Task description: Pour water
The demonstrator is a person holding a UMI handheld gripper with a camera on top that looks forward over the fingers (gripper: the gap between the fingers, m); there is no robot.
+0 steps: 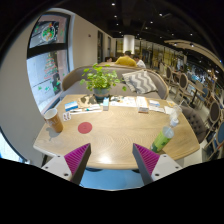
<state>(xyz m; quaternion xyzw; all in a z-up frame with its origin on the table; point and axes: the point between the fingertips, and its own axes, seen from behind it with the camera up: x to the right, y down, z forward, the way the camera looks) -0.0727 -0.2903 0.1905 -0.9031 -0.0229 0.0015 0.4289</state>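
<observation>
The hand-held gripper [113,160] hung spread and empty at lower centre, well short of the pale wooden counter [115,130]. What appeared to be a clear plastic bottle [168,135] stood right of centre. Approach step; next move calls for closing distance on it.

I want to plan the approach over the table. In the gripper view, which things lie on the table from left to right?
Cup → red coaster → potted plant → clear bottle. The open claw hangs before the table's near edge, holding nothing.
</observation>
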